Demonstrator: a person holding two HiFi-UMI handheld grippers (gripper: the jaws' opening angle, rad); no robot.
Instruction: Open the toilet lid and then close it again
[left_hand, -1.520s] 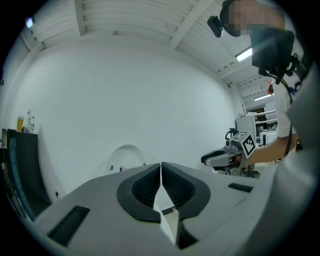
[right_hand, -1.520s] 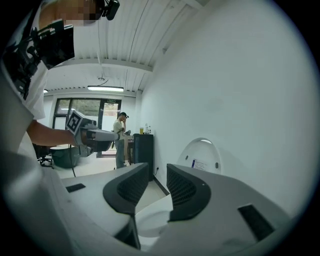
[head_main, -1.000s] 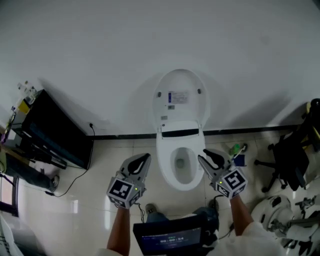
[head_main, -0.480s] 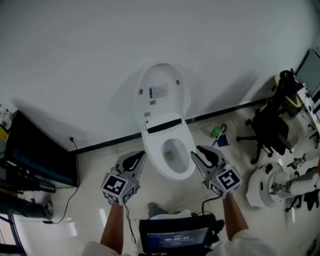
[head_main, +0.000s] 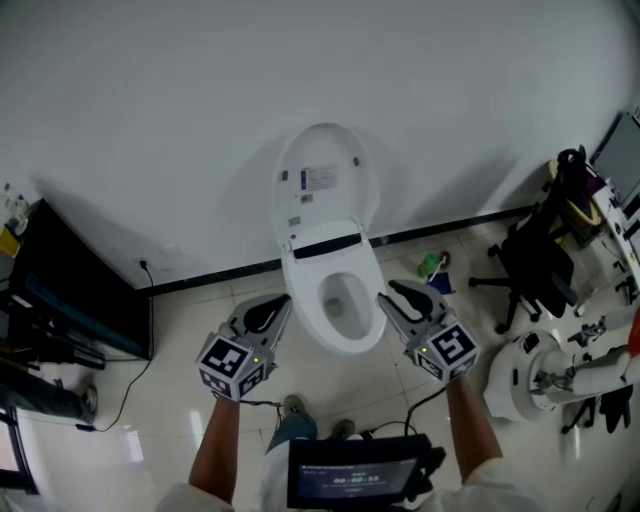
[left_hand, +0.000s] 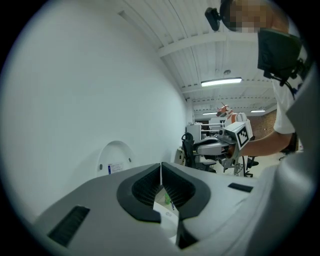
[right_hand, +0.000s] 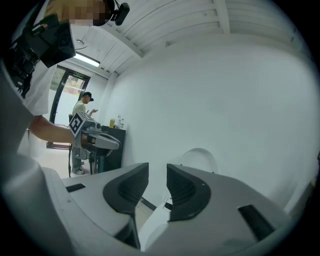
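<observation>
The white toilet stands against the wall with its lid (head_main: 320, 182) raised upright and the bowl (head_main: 338, 300) uncovered. My left gripper (head_main: 278, 304) hovers just left of the bowl's front, jaws shut with nothing between them. My right gripper (head_main: 388, 292) hovers just right of the bowl, its jaws a narrow gap apart and empty. Neither touches the toilet. In the left gripper view the left gripper (left_hand: 161, 167) points toward the lid (left_hand: 116, 154). The right gripper (right_hand: 157, 169) faces the lid (right_hand: 201, 156) in the right gripper view.
A black cabinet (head_main: 70, 295) stands at the left wall, with a cable (head_main: 125, 395) on the floor. Right of the toilet are a green brush holder (head_main: 432, 265), a black office chair (head_main: 545, 250) and a white machine (head_main: 535, 385). A screen (head_main: 350, 482) hangs at my chest.
The head view has swung right, showing more of the chair and less of the cabinet. Both grippers stay on either side of the bowl. The lid has stayed upright.
</observation>
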